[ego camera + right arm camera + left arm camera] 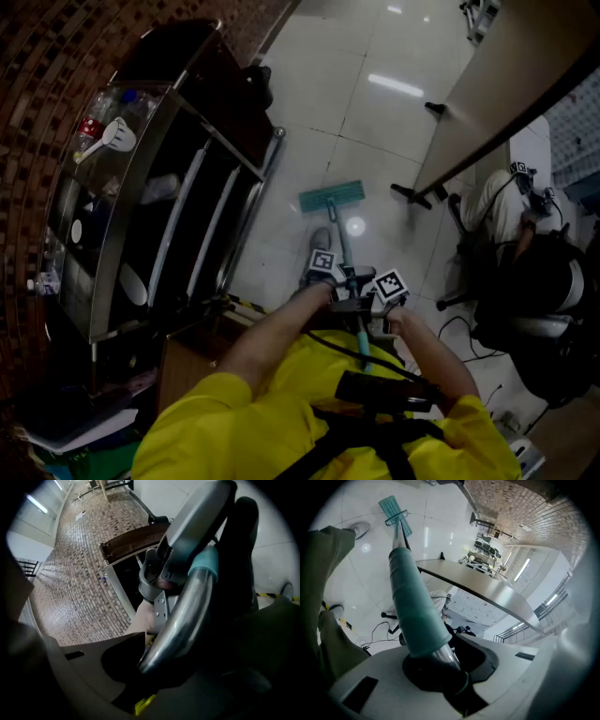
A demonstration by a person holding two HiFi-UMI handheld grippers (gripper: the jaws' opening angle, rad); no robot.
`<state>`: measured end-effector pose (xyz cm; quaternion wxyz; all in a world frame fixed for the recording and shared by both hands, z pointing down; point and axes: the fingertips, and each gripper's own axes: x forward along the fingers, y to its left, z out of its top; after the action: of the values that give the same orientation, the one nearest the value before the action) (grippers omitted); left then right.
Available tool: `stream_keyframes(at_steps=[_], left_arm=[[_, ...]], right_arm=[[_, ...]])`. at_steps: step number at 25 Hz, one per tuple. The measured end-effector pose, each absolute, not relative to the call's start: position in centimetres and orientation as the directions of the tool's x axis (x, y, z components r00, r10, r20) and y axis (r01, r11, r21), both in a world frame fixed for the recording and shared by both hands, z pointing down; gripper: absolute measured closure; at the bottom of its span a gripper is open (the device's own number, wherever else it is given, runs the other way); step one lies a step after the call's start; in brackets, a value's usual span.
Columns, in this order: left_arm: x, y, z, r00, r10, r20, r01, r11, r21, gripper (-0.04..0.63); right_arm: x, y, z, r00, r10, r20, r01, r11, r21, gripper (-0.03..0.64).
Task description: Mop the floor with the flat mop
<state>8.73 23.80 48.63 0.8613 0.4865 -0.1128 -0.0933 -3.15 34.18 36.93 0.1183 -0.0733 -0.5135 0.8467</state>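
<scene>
Both jaws clamp the mop (415,606) pole: the left gripper (440,670) just under its teal sleeve, the right gripper (150,665) on bare metal. The teal mop head (332,195) lies flat on the white floor (375,122). A cabinet (159,187) stands left of it, the surface's (497,84) legs stand right of it, and open tile lies beyond it.

The flat mop head (332,196) lies on the floor (375,122) at 12 o'clock. Its handle (343,248) runs back between the left tool (337,281) at 9 and the right tool (373,298) at 3. A shelf rack (141,187) stands at 10 o'clock, a long counter (497,84) at 2 and a seated person (525,253) at 3.
</scene>
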Motion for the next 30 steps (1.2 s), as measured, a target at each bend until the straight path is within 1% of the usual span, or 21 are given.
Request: stream_keyframes(at_steps=[2, 5, 8, 10, 11, 14, 18, 21, 23, 25, 27, 30], left_arm=[[7.2, 20.3, 50.5, 0.965, -0.241, 0.101, 0.033, 0.496, 0.868, 0.517], [5.8, 14.3, 54.2, 0.969, -0.226, 0.098, 0.015, 0.448, 0.894, 0.515], [5.0, 9.0, 58.3, 0.965, -0.251, 0.083, 0.021, 0.385, 0.923, 0.515], [4.8, 7.7, 60.8, 0.966, -0.245, 0.082, 0.009, 0.348, 0.938, 0.515], [4.8, 8.0, 61.8, 0.969, -0.233, 0.085, -0.004, 0.328, 0.945, 0.515], [5.5, 10.4, 63.7, 0.975, -0.204, 0.092, -0.026, 0.306, 0.952, 0.514], [7.1, 14.2, 66.3, 0.979, -0.175, 0.107, -0.043, 0.334, 0.941, 0.506], [8.4, 16.1, 68.8, 0.981, -0.150, 0.124, -0.059, 0.377, 0.924, 0.506], [8.7, 16.4, 69.7, 0.983, -0.138, 0.124, -0.061, 0.390, 0.919, 0.508], [8.3, 15.3, 70.6, 0.983, -0.143, 0.113, -0.047, 0.400, 0.915, 0.522], [7.3, 13.0, 71.6, 0.984, -0.130, 0.120, -0.057, 0.406, 0.912, 0.526], [5.0, 6.8, 74.3, 0.980, -0.135, 0.145, -0.085, 0.374, 0.923, 0.526]], right_arm=[[-4.9, 30.6, 38.8, -0.961, 0.277, -0.017, -0.112, -0.443, -0.890, 0.535], [-6.2, 25.2, 43.0, -0.953, 0.304, 0.000, -0.131, -0.410, -0.902, 0.535], [-6.4, 20.9, 48.4, -0.937, 0.347, 0.043, -0.157, -0.309, -0.938, 0.535], [-6.4, 19.8, 51.6, -0.930, 0.359, 0.077, -0.165, -0.220, -0.961, 0.537], [-6.4, 20.1, 52.6, -0.931, 0.355, 0.083, -0.164, -0.205, -0.965, 0.541], [-6.2, 22.2, 54.3, -0.944, 0.325, 0.065, -0.136, -0.202, -0.970, 0.540], [-5.1, 25.5, 56.5, -0.955, 0.295, 0.034, -0.111, -0.250, -0.962, 0.535], [-4.2, 26.9, 58.7, -0.954, 0.297, 0.033, -0.124, -0.291, -0.949, 0.535], [-4.0, 27.1, 59.7, -0.954, 0.296, 0.044, -0.135, -0.292, -0.947, 0.541], [-4.5, 25.9, 60.6, -0.965, 0.260, 0.026, -0.106, -0.299, -0.948, 0.562], [-5.7, 23.6, 61.8, -0.965, 0.264, 0.004, -0.083, -0.289, -0.954, 0.557], [-8.0, 17.7, 65.2, -0.963, 0.267, 0.021, -0.079, -0.205, -0.976, 0.558]])
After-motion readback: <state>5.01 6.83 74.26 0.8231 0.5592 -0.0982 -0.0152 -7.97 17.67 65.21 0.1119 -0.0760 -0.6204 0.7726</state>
